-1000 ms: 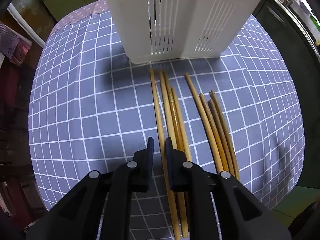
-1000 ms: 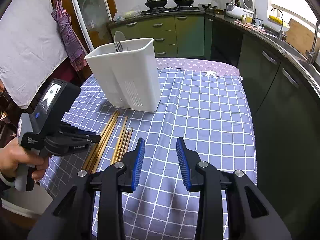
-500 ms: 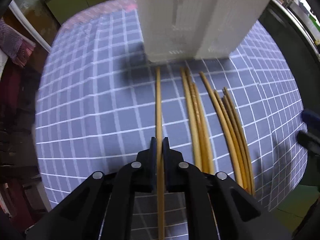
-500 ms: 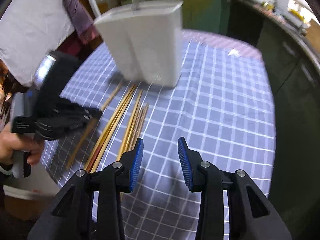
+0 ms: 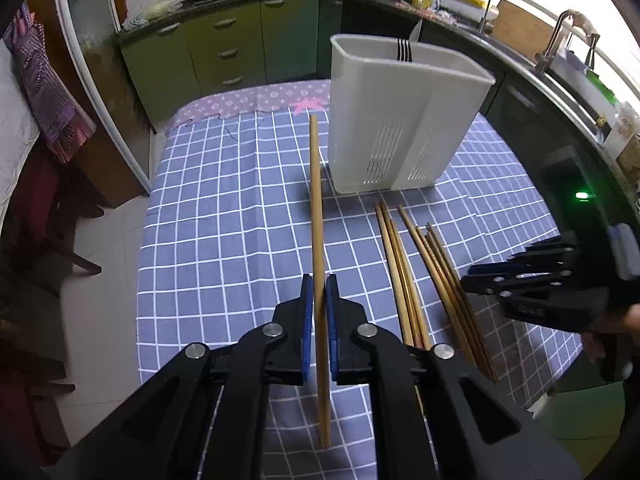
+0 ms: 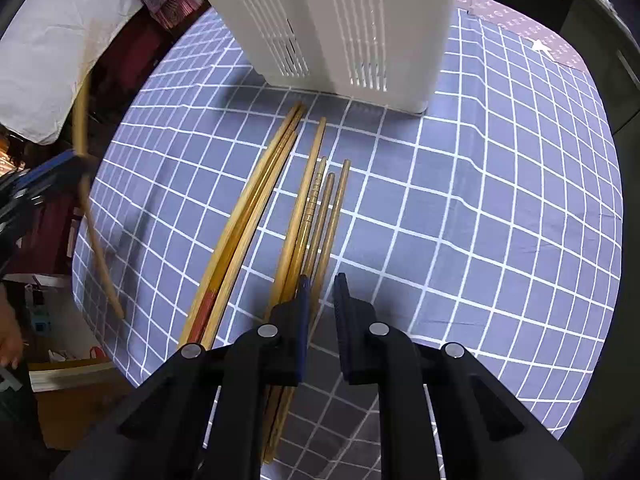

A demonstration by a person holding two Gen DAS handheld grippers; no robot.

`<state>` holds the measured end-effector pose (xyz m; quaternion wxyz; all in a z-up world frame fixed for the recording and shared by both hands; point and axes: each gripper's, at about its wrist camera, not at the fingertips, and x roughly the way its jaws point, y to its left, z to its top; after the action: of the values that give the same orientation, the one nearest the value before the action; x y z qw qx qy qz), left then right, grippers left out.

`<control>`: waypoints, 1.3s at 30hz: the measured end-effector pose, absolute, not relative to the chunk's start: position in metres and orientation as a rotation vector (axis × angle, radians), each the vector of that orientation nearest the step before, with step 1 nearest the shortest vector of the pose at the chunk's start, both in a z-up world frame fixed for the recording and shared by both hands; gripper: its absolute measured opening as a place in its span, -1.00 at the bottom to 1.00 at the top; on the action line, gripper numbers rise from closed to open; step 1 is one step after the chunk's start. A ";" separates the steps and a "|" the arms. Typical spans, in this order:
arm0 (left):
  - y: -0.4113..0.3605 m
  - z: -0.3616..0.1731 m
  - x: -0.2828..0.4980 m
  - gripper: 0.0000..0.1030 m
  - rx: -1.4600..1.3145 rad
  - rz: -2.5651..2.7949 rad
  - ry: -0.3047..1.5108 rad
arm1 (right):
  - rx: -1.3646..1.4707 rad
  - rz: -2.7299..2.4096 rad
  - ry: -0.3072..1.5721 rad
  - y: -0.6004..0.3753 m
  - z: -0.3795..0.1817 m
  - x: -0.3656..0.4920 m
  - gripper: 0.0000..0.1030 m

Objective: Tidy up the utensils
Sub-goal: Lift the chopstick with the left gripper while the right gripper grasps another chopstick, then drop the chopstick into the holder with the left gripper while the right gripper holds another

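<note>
My left gripper (image 5: 319, 280) is shut on one wooden chopstick (image 5: 316, 200), held in the air above the checked tablecloth (image 5: 224, 220) with its far end near the white slotted utensil holder (image 5: 400, 120). A fork (image 5: 404, 50) stands in the holder. Several chopsticks (image 6: 256, 208) lie in front of the holder (image 6: 340, 20). My right gripper (image 6: 322, 280) points down over their near ends, its jaws closing. The rightmost chopstick (image 6: 336, 208) runs into the gap beside the left pad, with space still showing on its right. The held chopstick (image 6: 96, 248) shows blurred at the left.
The table's left edge drops to a tiled floor with a dark chair (image 5: 48, 216). Green kitchen cabinets (image 5: 224, 52) and a counter with a sink tap (image 5: 560, 36) run behind and to the right. A cardboard box (image 6: 80, 400) sits below the table's near corner.
The left gripper closed on one chopstick, then lifted it off the cloth and tipped up towards the holder. The right gripper came down over the remaining chopsticks and its jaws narrowed.
</note>
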<state>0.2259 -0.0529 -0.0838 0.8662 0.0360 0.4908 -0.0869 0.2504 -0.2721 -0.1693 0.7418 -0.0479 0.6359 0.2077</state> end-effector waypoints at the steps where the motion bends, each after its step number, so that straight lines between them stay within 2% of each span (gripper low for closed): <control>1: -0.052 -0.082 0.222 -0.87 0.076 -0.185 1.019 | -0.113 0.449 1.400 -0.270 -0.172 0.251 -0.74; 12: -0.057 -0.071 0.202 -0.87 0.096 -0.221 0.975 | -0.236 0.370 1.409 -0.239 -0.178 0.253 -0.74; 13: -0.057 -0.071 0.201 -0.87 0.095 -0.225 0.976 | -0.242 0.363 1.406 -0.236 -0.179 0.253 -0.83; 16: -0.057 -0.070 0.200 -0.87 0.092 -0.231 0.973 | -0.211 0.366 1.393 -0.238 -0.178 0.253 -0.87; 21: -0.055 -0.068 0.197 -0.87 0.091 -0.239 0.967 | -0.100 0.410 1.281 -0.255 -0.142 0.239 -0.87; 31: -0.052 -0.050 0.180 -0.88 0.085 -0.251 0.914 | 0.032 0.413 0.895 -0.321 -0.051 0.162 -0.87; 39: -0.058 -0.037 0.167 -0.87 0.115 -0.252 0.864 | 0.039 0.400 0.837 -0.346 -0.042 0.140 -0.87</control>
<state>0.1672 -0.0577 -0.0373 0.8989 0.0553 0.4173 -0.1215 0.1404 -0.3457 -0.0419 0.8940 0.0188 0.4038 0.1930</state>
